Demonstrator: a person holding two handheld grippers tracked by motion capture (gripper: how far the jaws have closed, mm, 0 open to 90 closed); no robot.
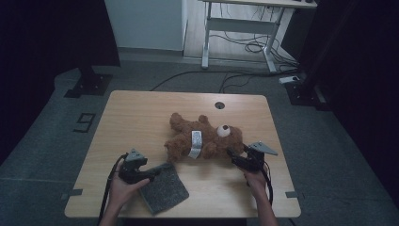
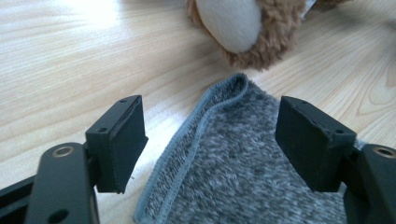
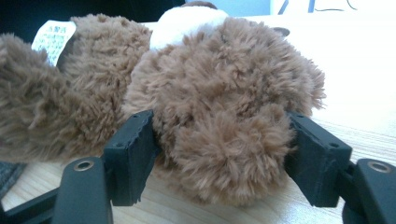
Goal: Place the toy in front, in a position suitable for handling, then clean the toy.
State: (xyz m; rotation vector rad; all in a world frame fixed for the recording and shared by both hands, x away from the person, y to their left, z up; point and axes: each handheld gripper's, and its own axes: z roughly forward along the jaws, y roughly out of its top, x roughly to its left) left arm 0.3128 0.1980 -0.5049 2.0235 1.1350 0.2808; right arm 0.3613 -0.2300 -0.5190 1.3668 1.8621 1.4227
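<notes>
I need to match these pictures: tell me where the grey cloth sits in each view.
High view: grey cloth lower left of centre.
Left gripper view: bottom centre, between the open jaws.
Right gripper view: a grey sliver at the bottom left edge.
Shared landmark: the brown teddy bear.

Teddy bear point(image 1: 204, 139) blocks centre (table point(image 1: 141, 117) left free)

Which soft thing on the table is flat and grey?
The grey cloth, lying flat by the left gripper. The other soft thing, the teddy bear, is brown, fluffy and plump.
</notes>
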